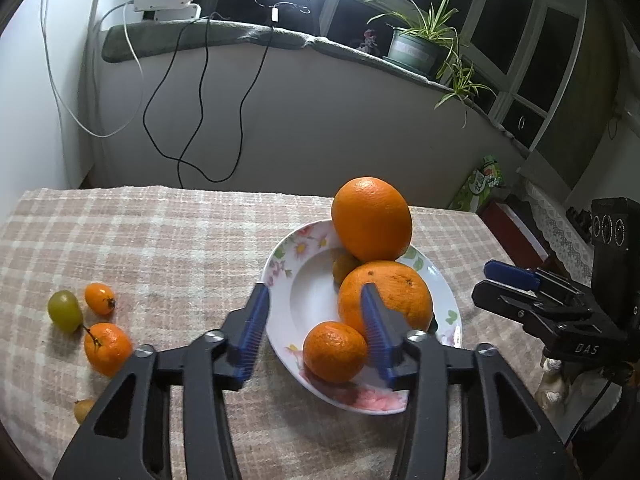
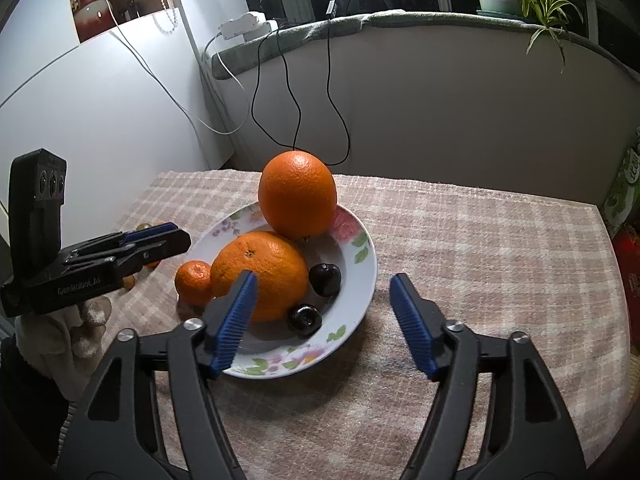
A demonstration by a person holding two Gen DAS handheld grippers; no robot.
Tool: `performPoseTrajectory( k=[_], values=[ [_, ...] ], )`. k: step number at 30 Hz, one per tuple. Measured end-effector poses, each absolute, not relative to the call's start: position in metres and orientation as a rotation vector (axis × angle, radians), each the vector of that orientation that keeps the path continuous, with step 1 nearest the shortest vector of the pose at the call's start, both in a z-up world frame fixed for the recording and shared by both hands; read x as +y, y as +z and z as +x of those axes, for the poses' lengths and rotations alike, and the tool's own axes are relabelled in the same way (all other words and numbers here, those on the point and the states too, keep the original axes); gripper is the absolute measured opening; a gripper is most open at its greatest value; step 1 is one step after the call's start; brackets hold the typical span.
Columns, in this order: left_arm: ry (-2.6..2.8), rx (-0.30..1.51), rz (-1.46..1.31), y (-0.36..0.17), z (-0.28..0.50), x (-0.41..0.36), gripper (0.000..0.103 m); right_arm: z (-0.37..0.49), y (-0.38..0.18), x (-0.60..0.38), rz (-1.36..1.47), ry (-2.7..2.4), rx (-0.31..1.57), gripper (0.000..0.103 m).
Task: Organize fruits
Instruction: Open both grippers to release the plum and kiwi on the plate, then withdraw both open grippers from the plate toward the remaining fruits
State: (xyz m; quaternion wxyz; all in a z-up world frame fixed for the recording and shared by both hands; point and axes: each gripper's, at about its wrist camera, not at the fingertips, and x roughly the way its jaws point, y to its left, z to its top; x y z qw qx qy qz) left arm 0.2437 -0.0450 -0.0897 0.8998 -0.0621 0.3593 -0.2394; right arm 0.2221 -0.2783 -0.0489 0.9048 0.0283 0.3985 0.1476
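Behind your table [image 1: 160, 240], with its pink-and-cream checked cloth, a grey padded sill [image 1: 240, 36] carries a white power strip [image 1: 164, 0], trailing black cables [image 1: 192, 120] and a potted spider plant [image 1: 420, 46] against dark windows. Your left hand-held gripper [image 1: 316, 320] is spread wide at the near rim of the flowered plate [image 1: 284, 256], gripping nothing; its right pad overlaps the middle orange [image 1: 396, 296] in the left wrist view, and whether they touch cannot be told. A small mandarin [image 1: 334, 352] sits on the plate's near rim between the fingers. A larger orange [image 1: 372, 218] rests at the plate's far rim, touching the middle one. In the right wrist view, two dark cherries [image 2: 325, 279] lie in the plate's bowl beside the middle orange. Left of the plate on the cloth, well apart from it, lie a green grape [image 1: 64, 311], a small orange fruit [image 1: 100, 299] and a stemmed mandarin [image 1: 107, 348], with a yellowish fruit [image 1: 83, 408] partly hidden near the gripper's frame. Your right hand-held gripper [image 2: 324, 320] is also released and empty, hovering over the plate's right rim.
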Motion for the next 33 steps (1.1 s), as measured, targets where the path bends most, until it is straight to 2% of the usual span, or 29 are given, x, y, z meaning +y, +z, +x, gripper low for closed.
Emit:
performPoseTrajectory(
  k=[1, 2, 6, 10, 33],
  values=[
    [-0.491, 0.742, -0.128, -0.089, 0.243, -0.045, 0.06, 0.221, -0.048, -0.278, 0.06, 0.303, 0.82, 0.081],
    [-0.489, 0.74, -0.128, -0.088, 0.242, -0.045, 0.062, 0.22, -0.047, -0.279, 0.061, 0.3, 0.817, 0.082],
    [-0.485, 0.741, -0.128, -0.086, 0.237, -0.043, 0.065, 0.217, -0.043, -0.279, 0.061, 0.299, 0.809, 0.086],
    [-0.482, 0.732, -0.131, -0.083, 0.231, -0.039, 0.066, 0.212, -0.038, -0.277, 0.059, 0.299, 0.8, 0.089],
    [-0.428, 0.679, -0.157, -0.07, 0.191, 0.013, 0.066, 0.187, -0.016, -0.231, 0.015, 0.395, 0.772, 0.089]
  ],
)
